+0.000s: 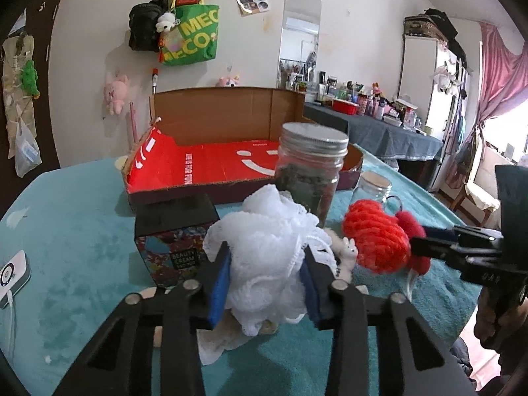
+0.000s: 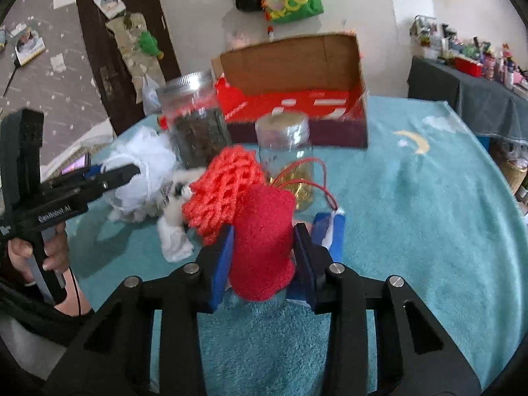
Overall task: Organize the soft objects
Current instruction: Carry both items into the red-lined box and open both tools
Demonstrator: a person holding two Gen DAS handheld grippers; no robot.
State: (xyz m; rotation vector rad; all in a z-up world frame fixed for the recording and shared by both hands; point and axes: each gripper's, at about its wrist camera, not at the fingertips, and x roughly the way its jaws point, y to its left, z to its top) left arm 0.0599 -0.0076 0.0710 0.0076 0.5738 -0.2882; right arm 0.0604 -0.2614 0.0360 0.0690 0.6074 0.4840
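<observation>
My left gripper (image 1: 265, 283) is shut on a white mesh bath pouf (image 1: 267, 247), which also shows in the right wrist view (image 2: 138, 178). My right gripper (image 2: 262, 257) is shut on a red knitted soft object (image 2: 264, 247) with a red net part (image 2: 224, 184); it shows in the left wrist view (image 1: 379, 237) too. A small white plush figure (image 1: 348, 250) lies between them on the teal cloth. An open cardboard box (image 1: 211, 165) with a red floor stands behind; it also appears in the right wrist view (image 2: 297, 99).
A tall glass jar with a metal lid (image 1: 310, 168) and a smaller jar (image 1: 373, 186) stand before the box. A black patterned carton (image 1: 175, 237) sits left. A white device (image 1: 11, 277) lies at the table's left edge. White tissue (image 2: 175, 237) lies on the cloth.
</observation>
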